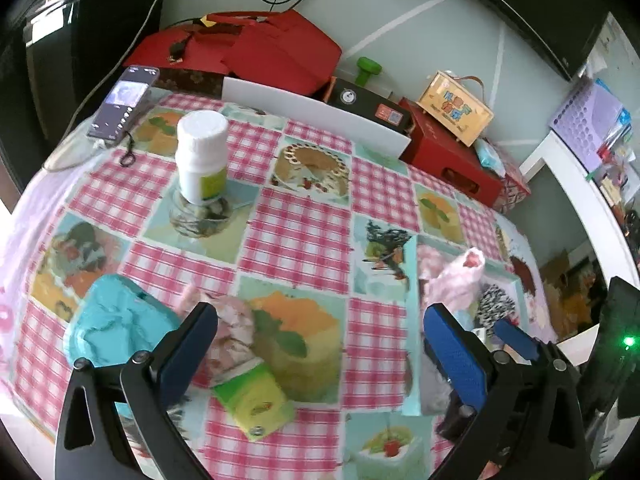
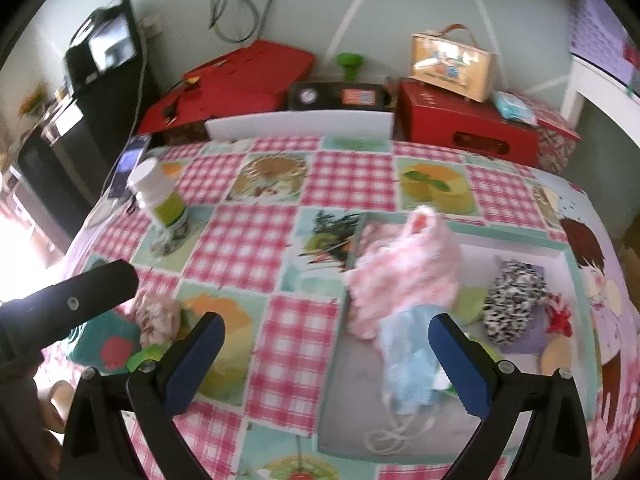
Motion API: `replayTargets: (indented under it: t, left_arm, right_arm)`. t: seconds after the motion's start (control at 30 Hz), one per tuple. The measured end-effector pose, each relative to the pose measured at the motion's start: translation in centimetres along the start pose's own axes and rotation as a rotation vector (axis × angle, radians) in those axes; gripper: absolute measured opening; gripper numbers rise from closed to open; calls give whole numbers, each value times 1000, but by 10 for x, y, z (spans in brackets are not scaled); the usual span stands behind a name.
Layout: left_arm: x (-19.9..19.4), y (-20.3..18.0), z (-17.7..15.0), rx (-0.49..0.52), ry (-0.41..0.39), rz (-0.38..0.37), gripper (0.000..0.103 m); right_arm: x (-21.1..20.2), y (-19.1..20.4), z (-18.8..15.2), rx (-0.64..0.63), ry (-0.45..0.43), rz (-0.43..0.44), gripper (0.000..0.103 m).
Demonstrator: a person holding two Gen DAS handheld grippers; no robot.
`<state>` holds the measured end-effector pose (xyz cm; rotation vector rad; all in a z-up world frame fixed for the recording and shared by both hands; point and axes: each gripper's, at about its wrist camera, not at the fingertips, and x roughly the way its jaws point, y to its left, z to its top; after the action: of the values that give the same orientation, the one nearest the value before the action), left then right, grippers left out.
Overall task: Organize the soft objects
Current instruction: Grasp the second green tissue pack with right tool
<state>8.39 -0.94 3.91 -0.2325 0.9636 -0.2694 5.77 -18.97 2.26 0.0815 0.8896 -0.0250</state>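
Two grippers spread wide, holding nothing, left gripper [image 1: 320, 344] over tablecloth [image 1: 296, 240] beside floral cloth [image 1: 236, 336], right gripper [image 2: 326, 346] just left of storage box [image 2: 552, 252], pink knit sock [image 2: 404, 276] draped on box rim ahead

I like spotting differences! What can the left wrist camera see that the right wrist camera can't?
Only the left wrist view shows the whole teal cloth and the yellow-green packet. Only the right wrist view shows the blue mask and the red-and-white knot in the box. Both show the white bottle, the pink fluffy cloth, the black-and-white cloth and the checked tablecloth.
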Motion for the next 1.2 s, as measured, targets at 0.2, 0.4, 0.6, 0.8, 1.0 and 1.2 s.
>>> replayTargets:
  t: [0.2, 0.4, 0.6, 0.8, 1.0, 1.2]
  left_arm:
    - [-7, 29, 7, -25, 7, 71, 103]
    - [-13, 73, 10, -107, 4, 95, 103]
    - [2, 83, 8, -109, 58, 93, 102]
    - [1, 84, 11, -82, 58, 100, 102]
    - [-3, 93, 13, -91, 44, 116, 102]
    - [-2, 99, 13, -102, 52, 134, 102]
  right_arm:
    - [15, 35, -8, -92, 42, 51, 103]
    - [24, 56, -15, -139, 71, 67, 103]
    - [30, 75, -21, -180, 104, 106, 103]
    - [38, 102, -33, -242, 142, 159, 103]
    - [47, 126, -45, -304, 168, 197, 102]
    - [59, 134, -55, -323, 200, 183, 94]
